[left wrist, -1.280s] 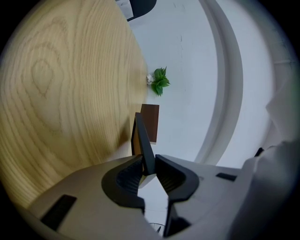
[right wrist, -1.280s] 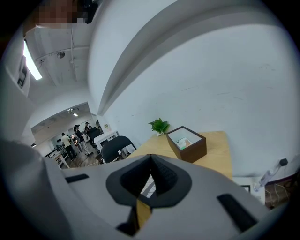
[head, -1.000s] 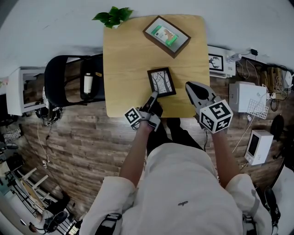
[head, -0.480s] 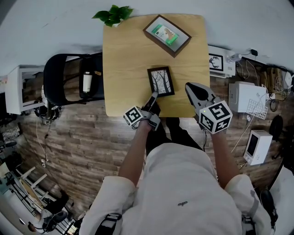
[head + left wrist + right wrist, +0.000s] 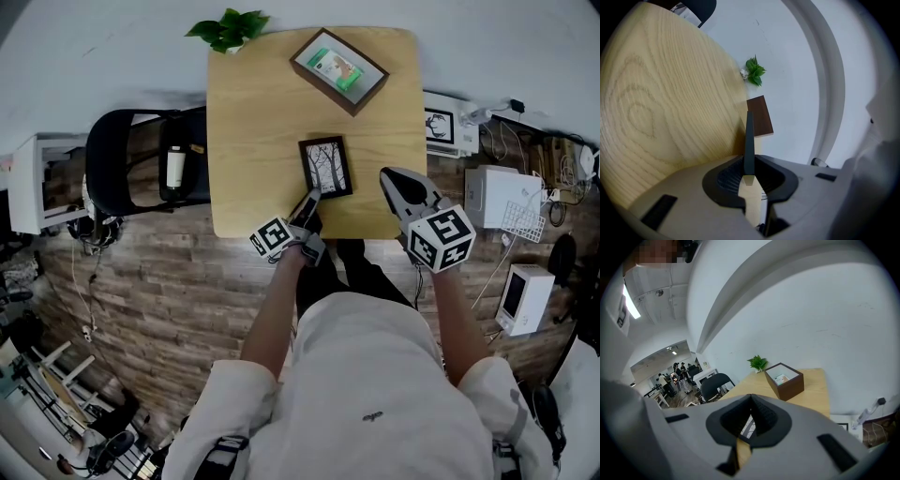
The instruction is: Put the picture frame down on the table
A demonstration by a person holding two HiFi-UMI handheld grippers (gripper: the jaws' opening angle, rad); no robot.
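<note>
While the picture frame (image 5: 325,167) sits low near the front of the worktop (image 5: 253,122), the fingers of the left gripper (image 5: 313,195) pinch its near edge. They have just been closing a little, with the thin dark edge between them. The setting-down step looks almost done, though I cannot tell if the frame rests flat. Next, I think, the fingers must open and draw back without dragging it. The right gripper (image 5: 386,176) hovers beside, its fingers slightly apart and empty. No writing is readable; the frame shows only bare trees.
</note>
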